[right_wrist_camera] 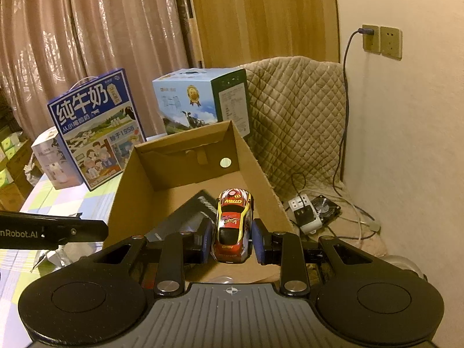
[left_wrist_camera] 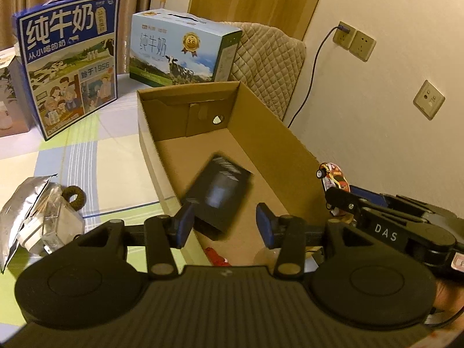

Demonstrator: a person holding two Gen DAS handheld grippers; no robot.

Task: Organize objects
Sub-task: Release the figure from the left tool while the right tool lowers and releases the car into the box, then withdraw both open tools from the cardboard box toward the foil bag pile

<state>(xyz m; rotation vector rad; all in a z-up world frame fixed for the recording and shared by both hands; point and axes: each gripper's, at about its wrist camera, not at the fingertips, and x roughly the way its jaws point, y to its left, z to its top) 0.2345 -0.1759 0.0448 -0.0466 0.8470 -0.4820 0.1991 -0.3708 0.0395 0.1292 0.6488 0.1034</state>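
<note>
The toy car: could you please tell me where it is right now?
The toy car is clamped in the right gripper, held over the near end of the open cardboard box, just right of the black box inside it.

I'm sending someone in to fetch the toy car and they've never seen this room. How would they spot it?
Find the open cardboard box on the table, in front of two milk cartons. Over its near end, the right gripper holds the toy car by its sides. It is the only bright thing there: red and yellow with white, unlike the flat black box beside it.
</note>
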